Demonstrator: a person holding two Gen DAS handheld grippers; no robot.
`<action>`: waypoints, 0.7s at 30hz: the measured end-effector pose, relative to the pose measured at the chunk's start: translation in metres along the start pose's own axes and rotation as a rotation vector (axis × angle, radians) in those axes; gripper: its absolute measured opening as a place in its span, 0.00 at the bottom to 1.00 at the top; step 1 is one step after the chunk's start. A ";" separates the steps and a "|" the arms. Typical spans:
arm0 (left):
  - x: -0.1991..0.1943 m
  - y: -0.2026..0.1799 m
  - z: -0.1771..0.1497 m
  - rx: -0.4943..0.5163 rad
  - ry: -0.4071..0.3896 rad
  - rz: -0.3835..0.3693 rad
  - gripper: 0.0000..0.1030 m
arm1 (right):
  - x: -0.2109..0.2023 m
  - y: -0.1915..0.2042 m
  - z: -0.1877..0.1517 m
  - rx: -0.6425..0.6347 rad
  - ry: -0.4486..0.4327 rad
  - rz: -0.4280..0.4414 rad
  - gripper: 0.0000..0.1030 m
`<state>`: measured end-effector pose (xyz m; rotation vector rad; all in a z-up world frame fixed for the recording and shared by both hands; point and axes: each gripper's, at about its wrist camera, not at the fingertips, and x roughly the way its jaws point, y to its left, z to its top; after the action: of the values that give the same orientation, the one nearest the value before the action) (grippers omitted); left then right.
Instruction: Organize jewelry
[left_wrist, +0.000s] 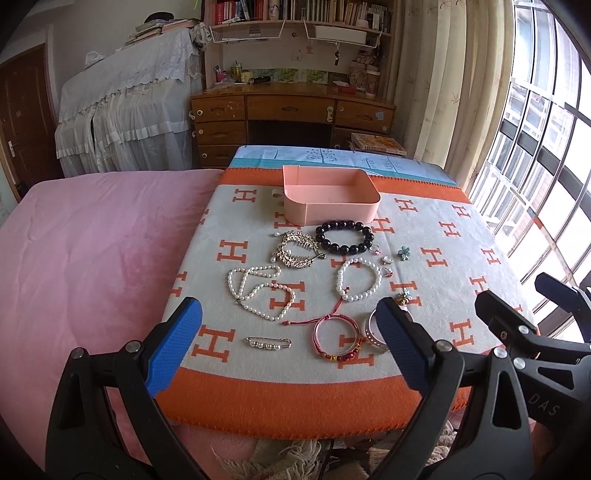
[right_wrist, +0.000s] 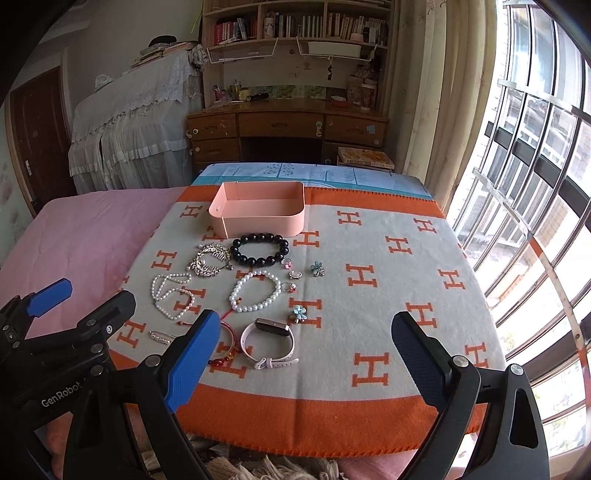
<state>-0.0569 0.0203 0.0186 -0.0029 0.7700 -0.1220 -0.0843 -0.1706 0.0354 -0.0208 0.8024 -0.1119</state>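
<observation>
Altogether four bracelets (right_wrist: 255, 291), one pink tray (right_wrist: 258, 221); both grippers (left_wrist: 291, 343) (right_wrist: 310, 354) spread wide

My left gripper (left_wrist: 291, 332) and right gripper (right_wrist: 306, 350) are black plastic clamps with silver rivets and textured blue finger pads (right_wrist: 192, 360); I read white "GenRobot" lettering on one body.
</observation>
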 end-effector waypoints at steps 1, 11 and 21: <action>-0.003 0.001 0.000 -0.001 -0.005 -0.003 0.92 | -0.003 0.000 -0.002 0.004 -0.001 -0.002 0.93; -0.022 0.024 -0.001 -0.052 -0.020 -0.042 0.92 | -0.012 0.002 -0.003 0.029 0.016 0.019 0.93; 0.015 0.022 0.012 -0.051 0.052 -0.022 0.92 | 0.035 0.000 0.011 0.031 0.088 0.049 0.93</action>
<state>-0.0355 0.0397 0.0157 -0.0568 0.8250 -0.1242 -0.0523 -0.1749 0.0180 0.0328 0.8880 -0.0794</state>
